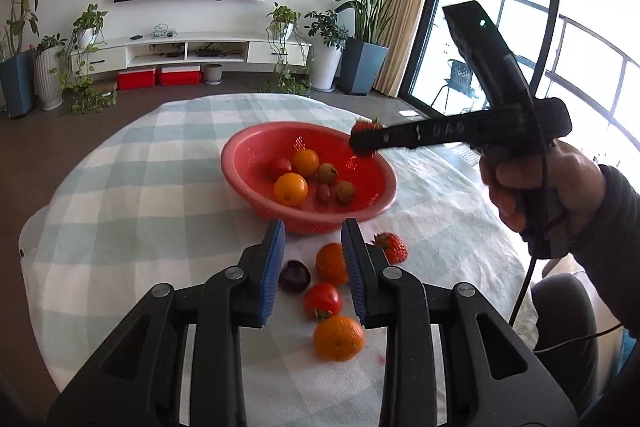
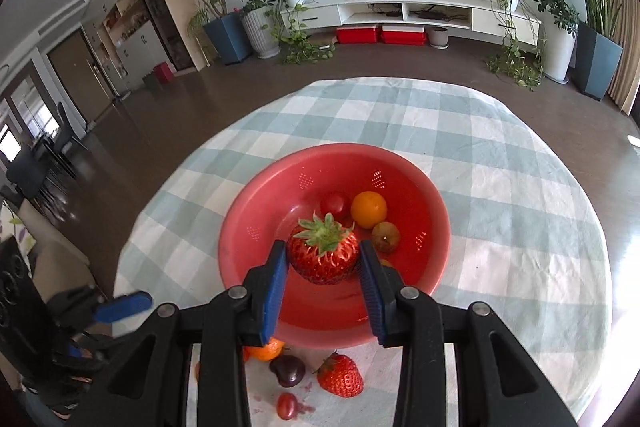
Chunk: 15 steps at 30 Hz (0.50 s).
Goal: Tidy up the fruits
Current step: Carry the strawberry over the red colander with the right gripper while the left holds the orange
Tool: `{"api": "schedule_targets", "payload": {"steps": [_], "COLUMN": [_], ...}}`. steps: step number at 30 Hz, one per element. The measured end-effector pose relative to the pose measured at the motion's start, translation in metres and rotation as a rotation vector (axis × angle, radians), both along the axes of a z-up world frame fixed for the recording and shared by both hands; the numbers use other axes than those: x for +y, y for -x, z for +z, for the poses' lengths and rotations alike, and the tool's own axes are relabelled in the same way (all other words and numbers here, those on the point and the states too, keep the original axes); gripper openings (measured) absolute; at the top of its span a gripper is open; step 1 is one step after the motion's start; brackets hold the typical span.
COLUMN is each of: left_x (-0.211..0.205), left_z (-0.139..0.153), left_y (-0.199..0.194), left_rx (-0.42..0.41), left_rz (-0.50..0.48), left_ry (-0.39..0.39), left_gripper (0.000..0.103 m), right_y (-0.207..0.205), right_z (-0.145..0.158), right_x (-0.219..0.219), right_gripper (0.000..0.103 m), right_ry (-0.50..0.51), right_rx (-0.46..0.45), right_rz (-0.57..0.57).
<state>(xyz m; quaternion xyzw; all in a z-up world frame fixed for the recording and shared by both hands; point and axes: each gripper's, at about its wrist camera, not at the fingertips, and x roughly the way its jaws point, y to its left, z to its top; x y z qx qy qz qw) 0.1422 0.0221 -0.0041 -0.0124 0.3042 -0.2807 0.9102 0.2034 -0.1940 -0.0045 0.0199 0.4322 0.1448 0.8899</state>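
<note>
Two strawberries show in the right wrist view: one [image 2: 323, 254] is pinched between the blue pads [image 2: 276, 293] of the right hand-held gripper [image 2: 323, 277] and hangs over the near part of the red bowl [image 2: 256, 211], clear of its floor; the other strawberry [image 2: 341, 375] lies on the checked cloth just outside the bowl's near rim. That gripper's jaws are closed only as far as the berry's sides.

Inside the bowl sit an orange [image 2: 369, 209], a small red tomato [image 2: 334, 205] beside it, and a brownish round fruit [image 2: 385, 236] nearer the gripper.

Next to the bowl's near rim on the worktop [image 2: 520, 187] lie a dark plum [image 2: 288, 370], a small red fruit [image 2: 287, 405] and part of an orange [image 2: 265, 351] under the rim.

From the left wrist view, the left hand-held gripper [image 1: 313, 269] hovers with its jaws parted and nothing between them, above the loose fruit on the near side of the bowl [image 1: 248, 163]: a plum [image 1: 294, 275], a tomato [image 1: 322, 301], two oranges [image 1: 338, 338] [image 1: 330, 263]. The right hand [image 1: 540, 187] grips its tool's handle beyond the bowl's right side.
</note>
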Motion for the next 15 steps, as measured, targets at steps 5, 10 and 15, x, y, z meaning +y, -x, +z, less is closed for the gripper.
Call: {"api": "schedule_targets", "payload": {"steps": [5, 10, 15], "left_x": [-0.009, -0.025, -0.038], "left_z": [0.019, 0.023, 0.019], "left_y": [-0.034, -0.067, -0.08], "left_rx": [-0.029, -0.027, -0.041], "left_rz": [-0.017, -0.033, -0.063], "left_ry": [-0.032, -0.075, -0.107], "left_gripper": [0.028, 0.028, 0.028], "right_y": [-0.016, -0.025, -0.029], "right_z": [-0.019, -0.031, -0.036], "right_x": [0.013, 0.016, 0.011], "right_gripper": [0.039, 0.039, 0.039], "right_ry": [0.096, 0.144, 0.163], "right_rx": [0.019, 0.028, 0.021], "right_rz": [0.013, 0.017, 0.01]}}
